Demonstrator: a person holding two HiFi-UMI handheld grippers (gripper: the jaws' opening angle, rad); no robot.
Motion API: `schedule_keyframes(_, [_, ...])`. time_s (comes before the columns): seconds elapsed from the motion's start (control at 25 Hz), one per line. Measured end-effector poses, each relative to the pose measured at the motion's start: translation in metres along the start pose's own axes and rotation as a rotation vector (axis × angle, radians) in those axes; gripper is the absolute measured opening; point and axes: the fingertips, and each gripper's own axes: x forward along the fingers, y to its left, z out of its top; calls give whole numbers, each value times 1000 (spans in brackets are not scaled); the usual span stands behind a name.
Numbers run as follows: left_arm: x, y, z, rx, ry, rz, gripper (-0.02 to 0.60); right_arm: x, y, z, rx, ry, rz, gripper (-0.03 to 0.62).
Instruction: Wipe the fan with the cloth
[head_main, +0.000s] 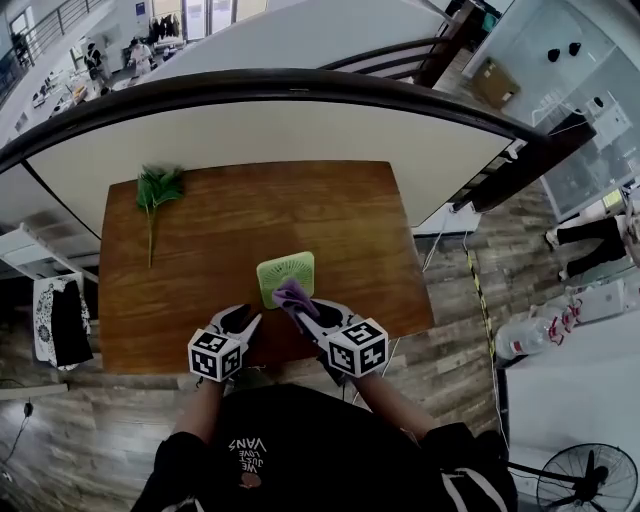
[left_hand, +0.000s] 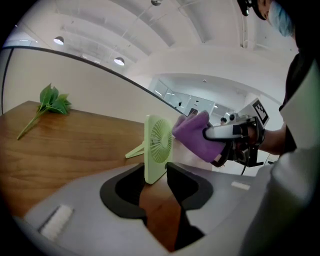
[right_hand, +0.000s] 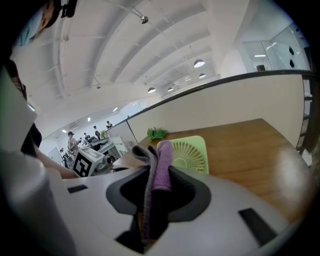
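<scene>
A small light-green square fan (head_main: 285, 276) stands upright on the wooden table (head_main: 340, 225), near its front edge. My right gripper (head_main: 303, 308) is shut on a purple cloth (head_main: 292, 295), which hangs against the fan's front lower edge. In the right gripper view the cloth (right_hand: 162, 167) fills the gap between the jaws of that gripper (right_hand: 157, 175), with the fan's grille (right_hand: 192, 156) just behind. My left gripper (left_hand: 156, 172) is open, left of the fan (left_hand: 159, 145). The fan's lower corner sits in the gap at its tips, and the pads are not pressing on it.
A green leafy sprig (head_main: 157, 188) lies at the table's far left corner. A curved white partition (head_main: 300, 125) runs behind the table. On the floor to the right are water bottles (head_main: 535, 335) and a standing floor fan (head_main: 585, 480).
</scene>
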Motion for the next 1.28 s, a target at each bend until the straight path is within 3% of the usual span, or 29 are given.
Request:
schedule_keyframes(0.56, [47, 17, -7, 66, 105, -78, 126, 48, 13, 19, -131, 89, 38, 101])
schedule_keyframes(0.84, [57, 16, -6, 74, 97, -98, 84, 54, 4, 19, -113, 102, 16, 101])
schedule_keyframes(1.28, [58, 16, -4, 82, 114, -123, 78, 42, -30, 19, -80, 101, -47, 101])
